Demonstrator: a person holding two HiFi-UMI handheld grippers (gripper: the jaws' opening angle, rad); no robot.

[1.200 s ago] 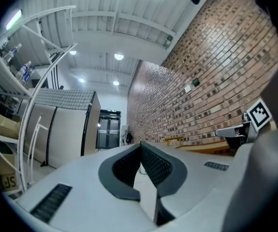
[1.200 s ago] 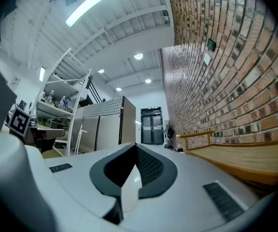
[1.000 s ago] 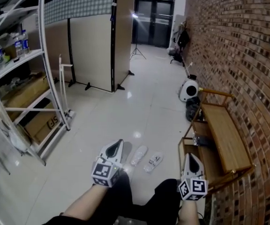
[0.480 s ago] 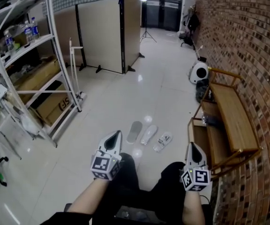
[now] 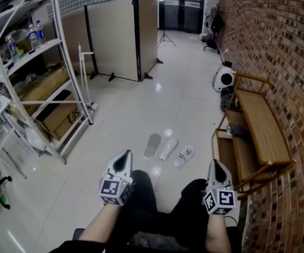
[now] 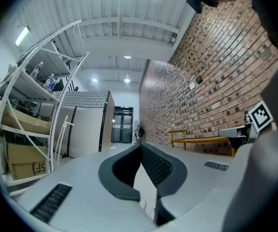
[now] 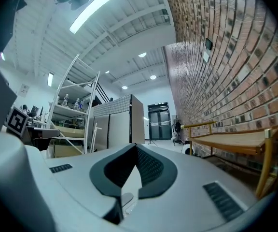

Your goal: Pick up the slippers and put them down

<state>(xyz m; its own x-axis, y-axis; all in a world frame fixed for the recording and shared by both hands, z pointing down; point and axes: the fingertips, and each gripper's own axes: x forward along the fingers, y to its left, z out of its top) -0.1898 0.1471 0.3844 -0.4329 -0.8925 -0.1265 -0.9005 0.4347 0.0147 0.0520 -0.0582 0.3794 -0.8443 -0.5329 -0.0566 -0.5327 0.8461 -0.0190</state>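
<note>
As the head view is shifting, the slippers are sitting farther from the left gripper and right gripper, on the floor at twelve o'clock, which fits either before lifting or after setting down. Left gripper view is showing jaws pressing together, empty, and a box lettered roughly "SF". Right gripper view is showing jaws likewise together, empty.

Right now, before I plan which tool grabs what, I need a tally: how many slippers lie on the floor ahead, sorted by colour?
Grey slipper: 1
White slippers: 2
Total: 3
</note>
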